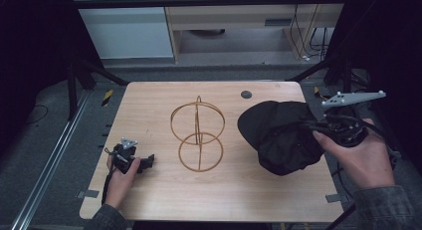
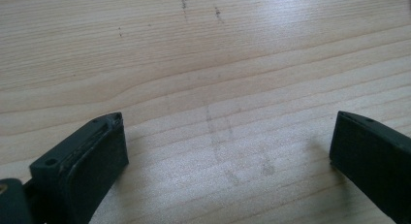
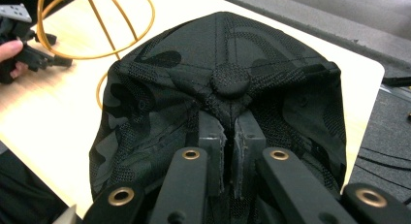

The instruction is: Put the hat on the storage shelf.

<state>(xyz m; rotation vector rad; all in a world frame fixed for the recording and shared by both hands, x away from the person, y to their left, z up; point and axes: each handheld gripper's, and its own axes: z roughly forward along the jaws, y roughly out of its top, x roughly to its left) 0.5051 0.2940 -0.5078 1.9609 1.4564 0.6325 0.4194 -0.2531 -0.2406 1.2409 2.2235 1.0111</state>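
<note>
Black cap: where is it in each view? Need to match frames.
High view: black cap right of centre on the table, at the right gripper.
Left gripper view: not in it.
Right gripper view: centre, jaws pinching its fabric.
Shared landmark: gold wire stand, beside the cap.

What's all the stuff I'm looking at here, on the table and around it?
Black fabric cap with a top button: one, black, right side of the table, its crown fabric pinched between the right gripper's jaws.
Gold wire stand of two rings on a post: one, golden, upright at the table's middle, apart from the cap.
Small dark round disc: one, dark grey, far edge of the tabletop.
Light wooden table: one, pale wood.
Left gripper: one, black, near the table's left front, jaws wide apart over bare wood.
Right gripper: one, black with a grey plate, at the cap.
Hands: two, one around each gripper, grey sleeves.
</note>
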